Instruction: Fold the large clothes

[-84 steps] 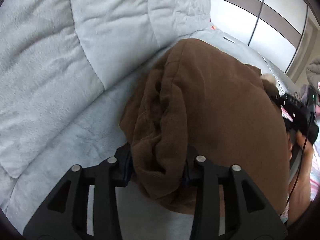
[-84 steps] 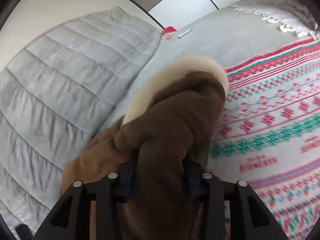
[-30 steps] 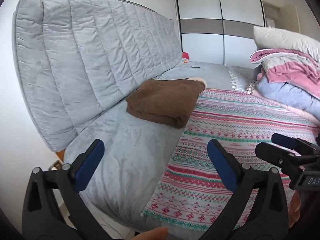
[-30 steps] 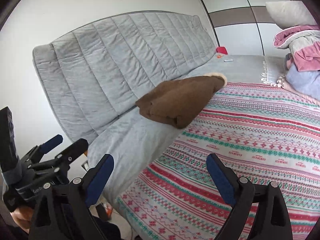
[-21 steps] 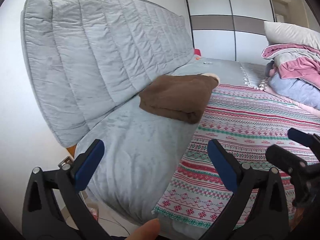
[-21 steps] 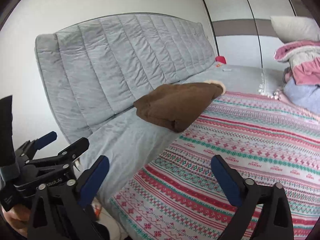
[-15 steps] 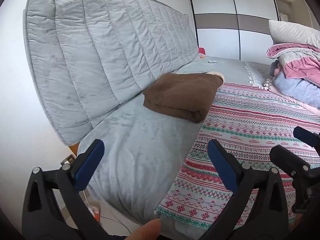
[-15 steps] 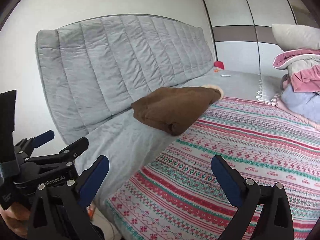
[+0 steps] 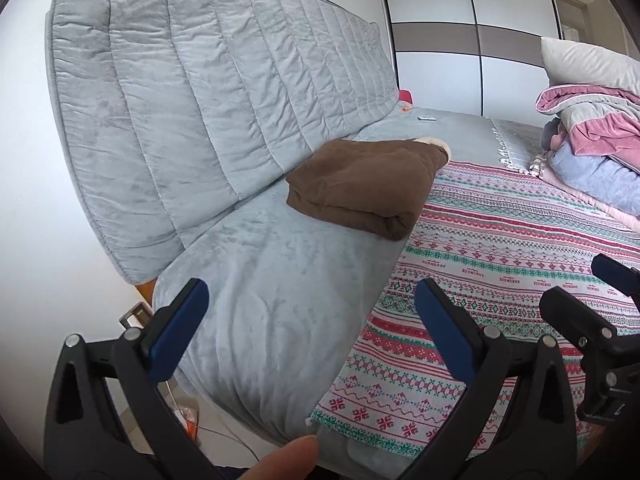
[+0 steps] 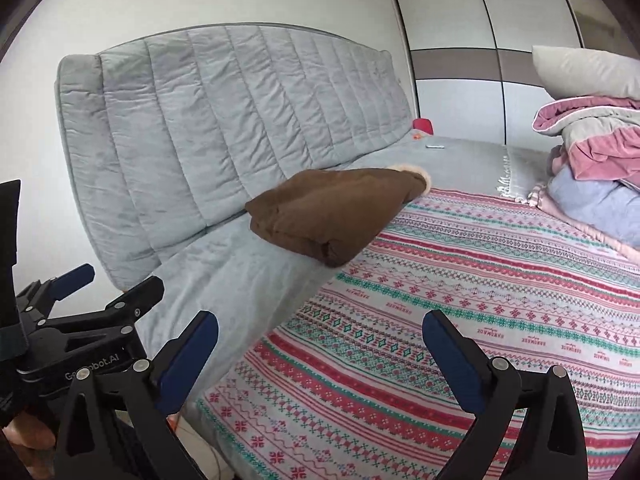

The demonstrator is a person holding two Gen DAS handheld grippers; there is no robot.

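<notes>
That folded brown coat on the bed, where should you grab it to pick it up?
Best bet: the thick folded edge of the brown coat nearest the camera, coming from the foot of the bed. There the layers stack into one rounded roll, so a wide-open tool should catch them all. The far end, with its cream fur trim, looks thinner and looser.

- The folded garment (image 9: 360, 188) lies on the bed (image 9: 272, 300), at the edge of the blanket (image 9: 500, 264), before the headboard (image 9: 208, 92).
- A bedding pile (image 9: 592, 140) sits on the bed, right of the garment.
- The wardrobe (image 9: 472, 36) stands behind the bed.
- Both grippers (image 9: 308, 320) (image 10: 320, 360) hang before the bed, well apart from the garment.
</notes>
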